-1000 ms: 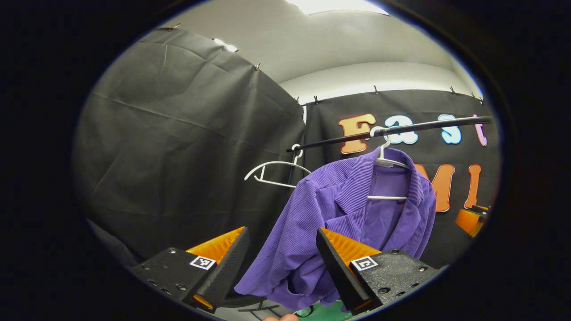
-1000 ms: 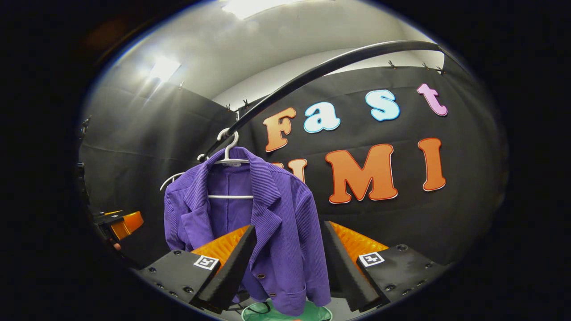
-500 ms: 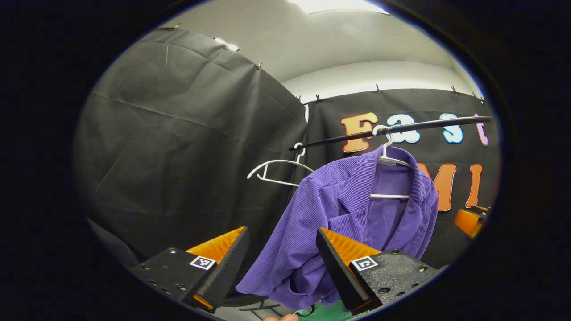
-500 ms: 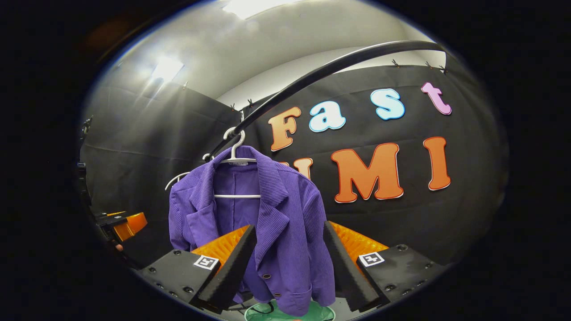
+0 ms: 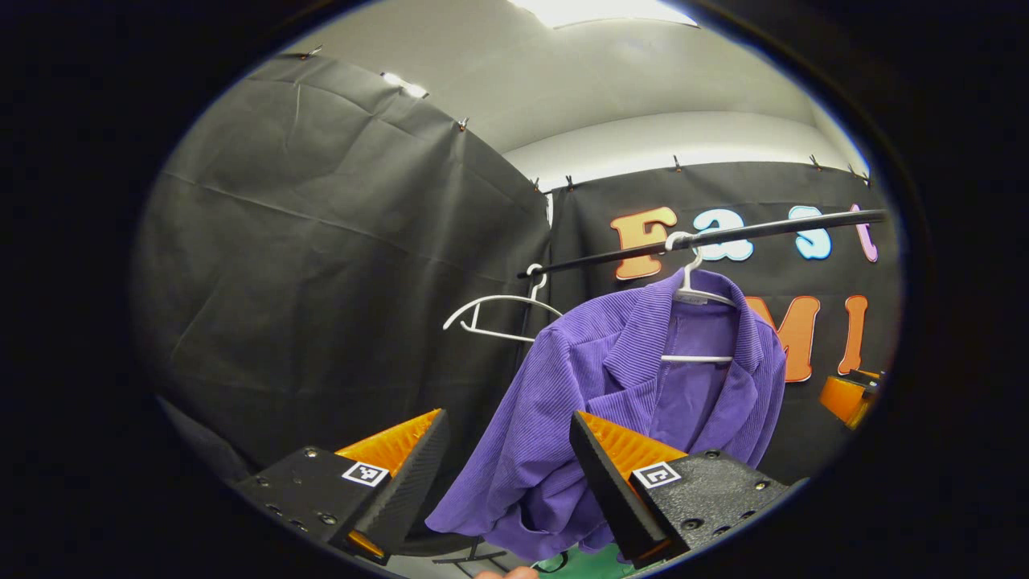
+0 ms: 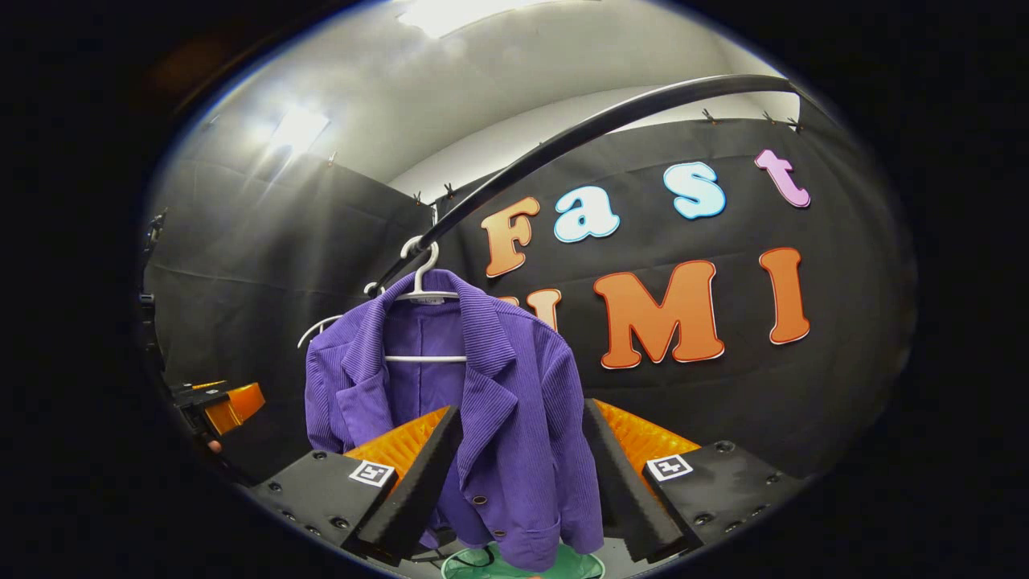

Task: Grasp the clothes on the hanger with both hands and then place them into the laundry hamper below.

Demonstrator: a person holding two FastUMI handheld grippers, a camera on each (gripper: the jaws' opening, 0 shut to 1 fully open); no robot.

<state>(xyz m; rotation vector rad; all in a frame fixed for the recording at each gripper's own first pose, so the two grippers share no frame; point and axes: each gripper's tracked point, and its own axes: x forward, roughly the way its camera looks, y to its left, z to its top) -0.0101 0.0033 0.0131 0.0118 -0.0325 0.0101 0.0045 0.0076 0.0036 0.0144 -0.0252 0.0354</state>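
A purple corduroy jacket (image 5: 643,378) (image 6: 514,402) hangs on a white hanger (image 5: 693,291) (image 6: 422,283) from a black rail (image 5: 764,229) (image 6: 579,141). My left gripper (image 5: 508,434) is open, a little short of the jacket's sleeve and lower hem. My right gripper (image 6: 522,434) is open too, with the jacket's front panel seen between its fingers but farther off. The left gripper (image 6: 221,406) also shows at the left edge of the right gripper view, and the right gripper (image 5: 848,398) at the right edge of the left gripper view. A green hamper rim (image 6: 498,564) (image 5: 591,563) peeks out below the jacket.
An empty white hanger (image 5: 498,314) (image 6: 321,326) hangs on the rail beside the jacket. Black cloth walls (image 5: 321,265) (image 6: 764,378) close the booth on the left and behind. A black stand foot (image 5: 470,555) lies on the floor under the jacket.
Both views have barely shifted; the jacket sways slightly on its hanger. Both grippers stay open.
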